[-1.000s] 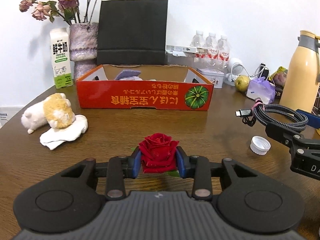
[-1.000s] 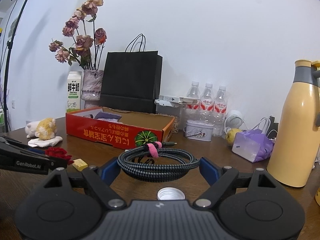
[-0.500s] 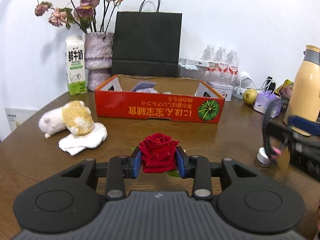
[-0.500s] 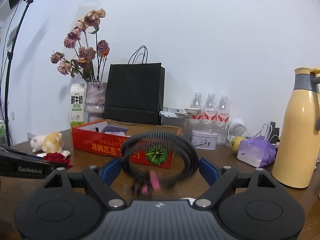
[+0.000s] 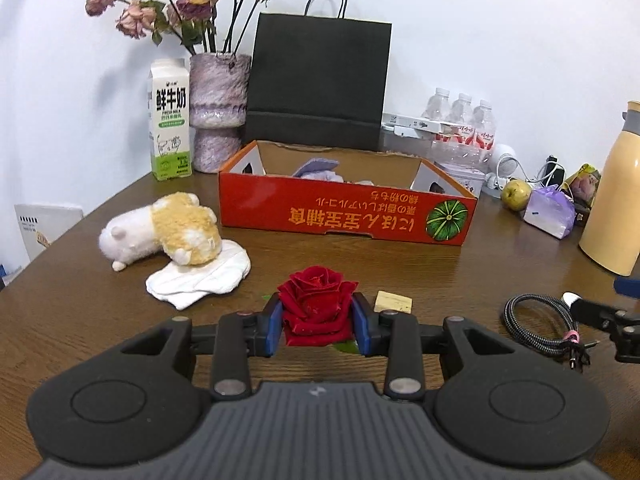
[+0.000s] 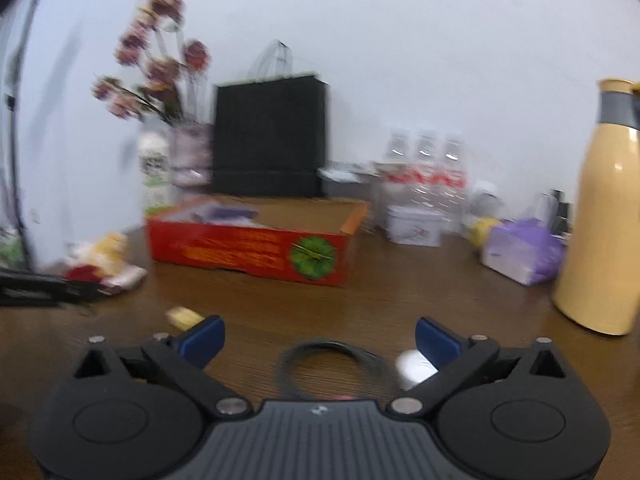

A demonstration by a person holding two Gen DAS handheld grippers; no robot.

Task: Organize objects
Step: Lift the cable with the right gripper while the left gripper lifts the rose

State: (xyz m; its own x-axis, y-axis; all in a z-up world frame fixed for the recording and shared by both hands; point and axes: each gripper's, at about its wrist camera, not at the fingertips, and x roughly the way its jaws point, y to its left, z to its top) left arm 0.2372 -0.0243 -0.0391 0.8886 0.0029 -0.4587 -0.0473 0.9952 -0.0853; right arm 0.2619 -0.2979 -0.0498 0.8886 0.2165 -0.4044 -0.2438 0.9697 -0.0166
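Red velvet petals fill the space between the left gripper's (image 5: 316,322) blue pads, which press on either side of the artificial rose (image 5: 316,308) and hold it just above the brown wooden table (image 5: 80,312). Just beyond the rose, to its right, lies a small yellow block (image 5: 393,301). A white-and-tan plush toy (image 5: 160,230) rests on a folded white cloth (image 5: 200,278) to the left, and the open red cardboard box (image 5: 344,216) with a pumpkin print stands farther back, with purple items inside. The right gripper (image 6: 319,338) has its jaws spread wide with nothing between them; the view from it is blurred. The coiled braided cable (image 5: 540,322) lies flat on the table below that gripper, next to a white bottle cap (image 6: 414,368). A tall yellow flask (image 6: 608,216) stands at the right, and a black paper bag (image 5: 318,84), milk carton (image 5: 170,120) and vase of dried roses (image 5: 218,92) line the wall behind.
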